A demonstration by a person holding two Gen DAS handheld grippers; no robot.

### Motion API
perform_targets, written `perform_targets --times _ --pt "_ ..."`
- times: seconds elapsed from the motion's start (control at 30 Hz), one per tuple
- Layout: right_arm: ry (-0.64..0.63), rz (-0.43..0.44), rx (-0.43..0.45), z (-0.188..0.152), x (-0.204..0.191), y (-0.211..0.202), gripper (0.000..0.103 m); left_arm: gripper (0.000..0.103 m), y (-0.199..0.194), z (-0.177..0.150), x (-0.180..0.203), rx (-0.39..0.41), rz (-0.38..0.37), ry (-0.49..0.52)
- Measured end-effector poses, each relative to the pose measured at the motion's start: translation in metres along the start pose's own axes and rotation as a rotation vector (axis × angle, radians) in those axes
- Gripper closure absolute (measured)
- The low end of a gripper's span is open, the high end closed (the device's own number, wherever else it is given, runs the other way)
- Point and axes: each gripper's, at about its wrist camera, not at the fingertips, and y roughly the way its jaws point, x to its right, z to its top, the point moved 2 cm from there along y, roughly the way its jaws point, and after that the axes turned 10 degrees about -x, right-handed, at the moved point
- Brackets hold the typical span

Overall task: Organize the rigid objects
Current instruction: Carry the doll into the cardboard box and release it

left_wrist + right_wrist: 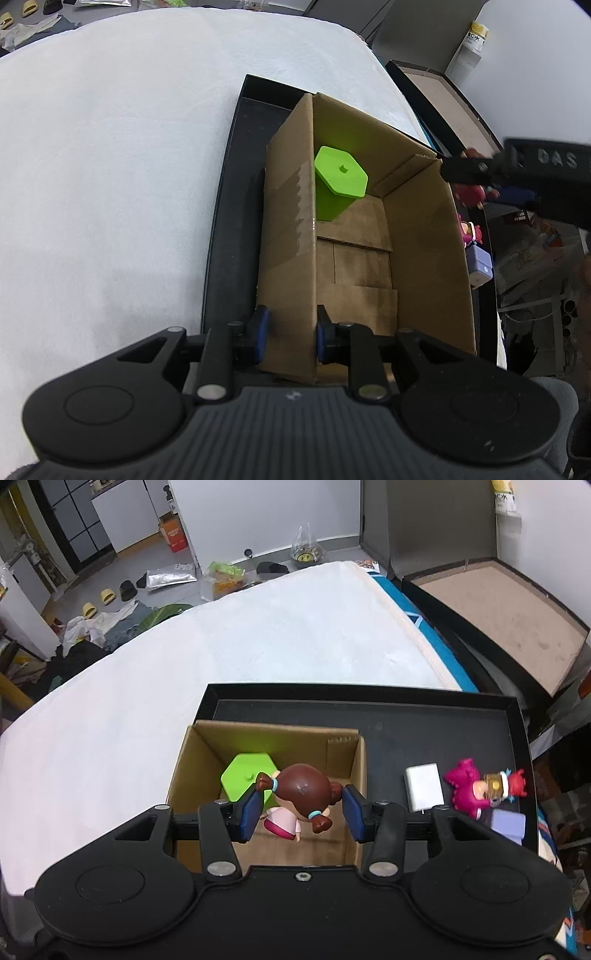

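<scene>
Right tool [300, 814] pinches a brown-haired doll figurine in a pink dress [295, 797] above the open brown cardboard box [360, 775], where a lime-green hexagonal plastic container [242, 775] already stands. Left tool [291, 334] clamps the box's near wall, steadying it on the black tray [424, 738]. Placement is in hand; the next move calls for lowering the figurine beside the container, then releasing.

I'm seeing matt brown corrugated cardboard box [354, 236], smooth matt green plastic hexagon [341, 175], glossy plastic doll [301, 794], matt black tray [443, 723], soft white cloth [221, 657] looking fuzzy.
</scene>
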Motion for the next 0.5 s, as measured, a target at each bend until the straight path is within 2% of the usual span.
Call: perform_targets --times 0.07,0.17,0.3,0.5 --pt "0.005 0.020 0.002 0.003 -0.001 0.003 0.056 0.081 0.000 0.001 0.000 0.000 -0.001 -0.004" --pt "0.009 -0.010 0.006 0.006 -0.001 0.006 0.054 0.081 0.000 0.000 0.001 0.002 0.003 -0.002" --pt "0.014 0.010 0.024 0.002 0.005 -0.002 0.050 0.081 0.000 0.000 0.001 0.001 0.009 -0.004" --pt "0.049 0.004 0.038 -0.011 0.030 -0.019 0.047 0.081 0.001 0.001 0.001 -0.001 0.000 -0.007"
